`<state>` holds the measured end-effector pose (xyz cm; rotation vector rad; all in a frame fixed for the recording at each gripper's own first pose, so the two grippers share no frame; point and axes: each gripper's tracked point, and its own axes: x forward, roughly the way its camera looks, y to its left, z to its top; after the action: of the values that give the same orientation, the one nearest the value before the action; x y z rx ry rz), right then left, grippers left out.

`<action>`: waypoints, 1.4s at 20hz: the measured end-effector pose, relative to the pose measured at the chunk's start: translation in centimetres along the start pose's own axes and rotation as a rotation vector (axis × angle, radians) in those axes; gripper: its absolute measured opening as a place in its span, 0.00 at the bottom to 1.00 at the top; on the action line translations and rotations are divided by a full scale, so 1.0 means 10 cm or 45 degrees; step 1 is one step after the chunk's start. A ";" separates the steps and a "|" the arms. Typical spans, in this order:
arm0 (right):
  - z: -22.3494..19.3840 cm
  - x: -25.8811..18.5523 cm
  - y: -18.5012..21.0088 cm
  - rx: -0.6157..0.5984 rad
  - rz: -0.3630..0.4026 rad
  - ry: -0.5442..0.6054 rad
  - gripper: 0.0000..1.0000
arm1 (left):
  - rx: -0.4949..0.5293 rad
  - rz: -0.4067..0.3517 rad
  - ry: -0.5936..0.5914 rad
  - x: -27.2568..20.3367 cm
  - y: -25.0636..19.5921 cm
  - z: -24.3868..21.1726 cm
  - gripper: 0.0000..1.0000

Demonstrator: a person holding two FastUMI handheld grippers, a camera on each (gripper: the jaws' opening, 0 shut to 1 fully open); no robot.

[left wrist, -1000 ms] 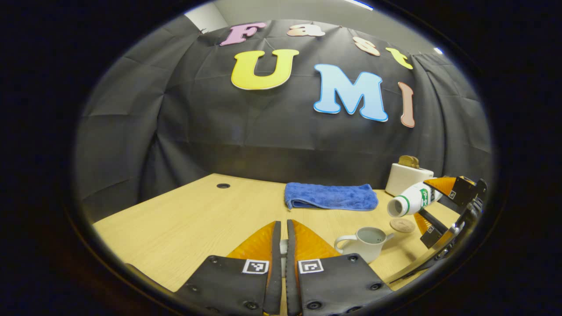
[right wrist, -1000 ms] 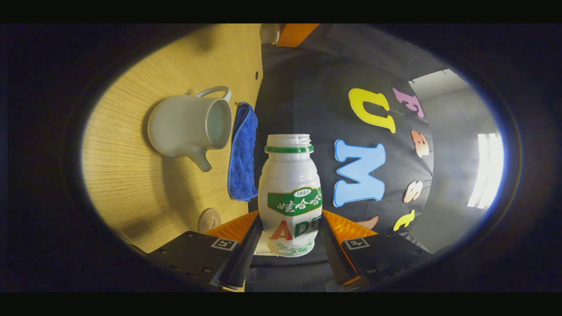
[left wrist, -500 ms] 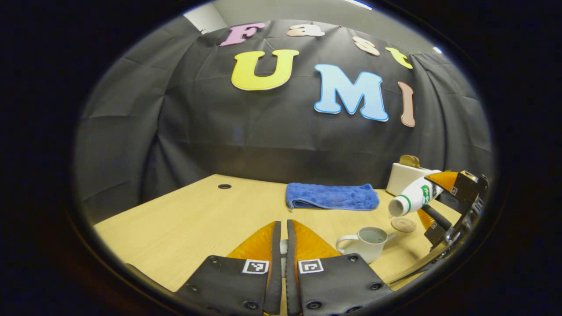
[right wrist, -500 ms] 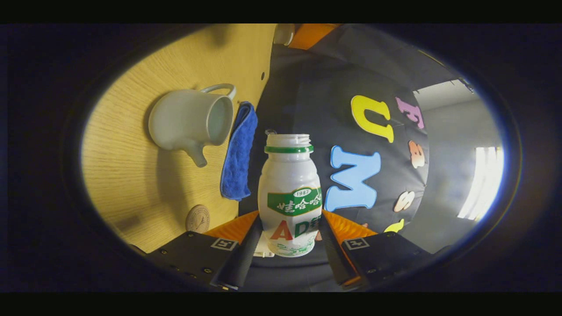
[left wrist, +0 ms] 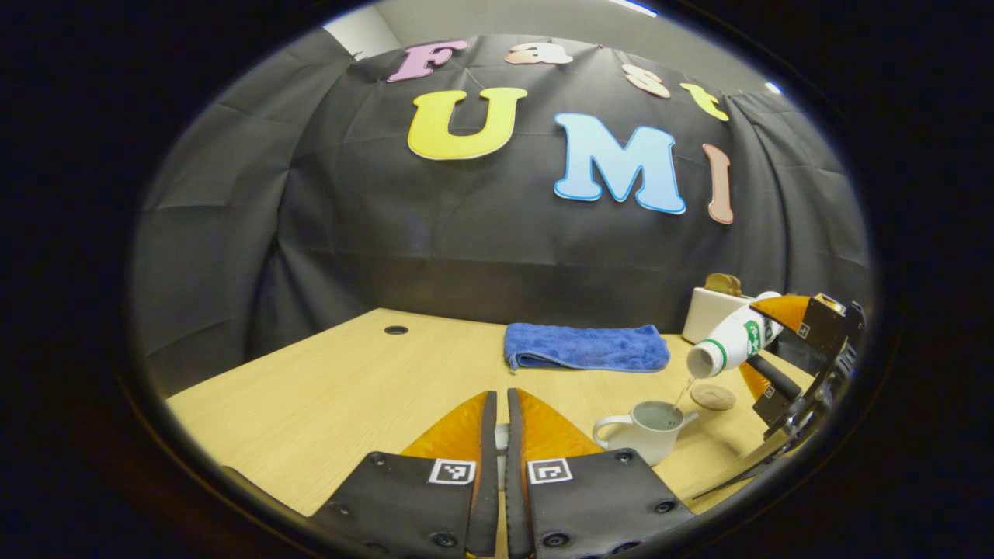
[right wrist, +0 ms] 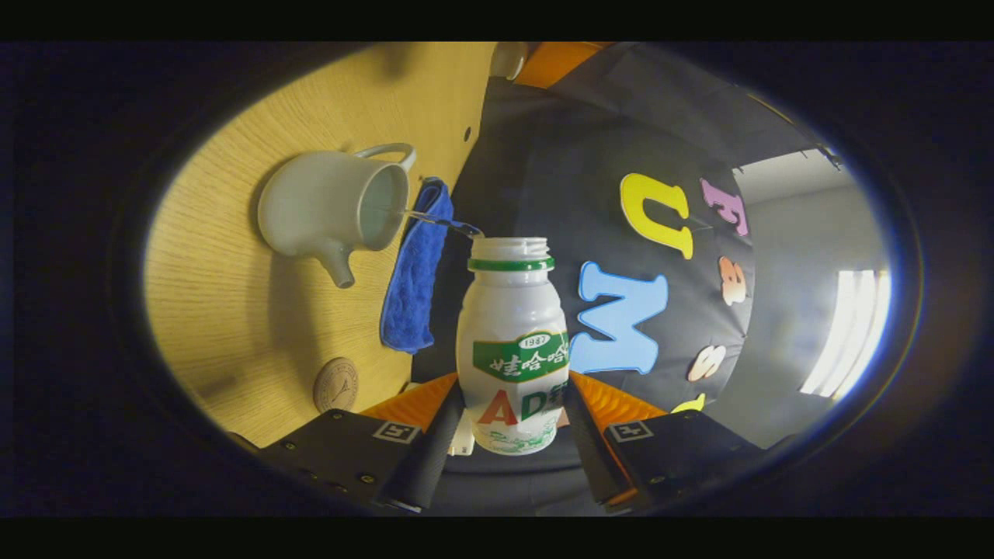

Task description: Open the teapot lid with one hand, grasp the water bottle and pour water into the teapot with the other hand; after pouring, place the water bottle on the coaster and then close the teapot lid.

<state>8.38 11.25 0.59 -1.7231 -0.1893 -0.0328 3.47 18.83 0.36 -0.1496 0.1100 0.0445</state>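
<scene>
The white teapot (left wrist: pixel 648 431) stands open on the wooden table (left wrist: pixel 349 388). My right gripper (left wrist: pixel 757 345) is shut on the white water bottle (left wrist: pixel 726 341) and holds it tipped, mouth down, above the pot's right side. A thin stream of water (left wrist: pixel 681 394) runs from the bottle (right wrist: pixel 512 341) into the teapot (right wrist: pixel 326 206). In the right gripper view that gripper (right wrist: pixel 512 388) clamps the bottle's lower half. My left gripper (left wrist: pixel 501 400) hangs left of the pot, shut on the small white teapot lid (left wrist: pixel 502 439), which barely shows between the fingers. The lid (right wrist: pixel 506 58) appears again far off.
A round wooden coaster (left wrist: pixel 713 397) lies just right of the teapot, under the bottle. A folded blue cloth (left wrist: pixel 586 347) lies behind the pot, and a white box (left wrist: pixel 710 310) stands at the back right. There is a cable hole (left wrist: pixel 395 330) in the table at the far left.
The right gripper has tipped the bottle further, mouth lower, and water now streams into the teapot. The left gripper has stayed put with the lid.
</scene>
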 end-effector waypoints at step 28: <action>0.02 0.04 -0.14 -0.170 -0.071 -0.062 0.73 | 0.020 -0.014 -0.003 0.01 -0.04 0.01 0.14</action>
<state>8.51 11.68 1.95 -1.8524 -0.2761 -0.0457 3.59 18.49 0.47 -0.1342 0.1073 0.0331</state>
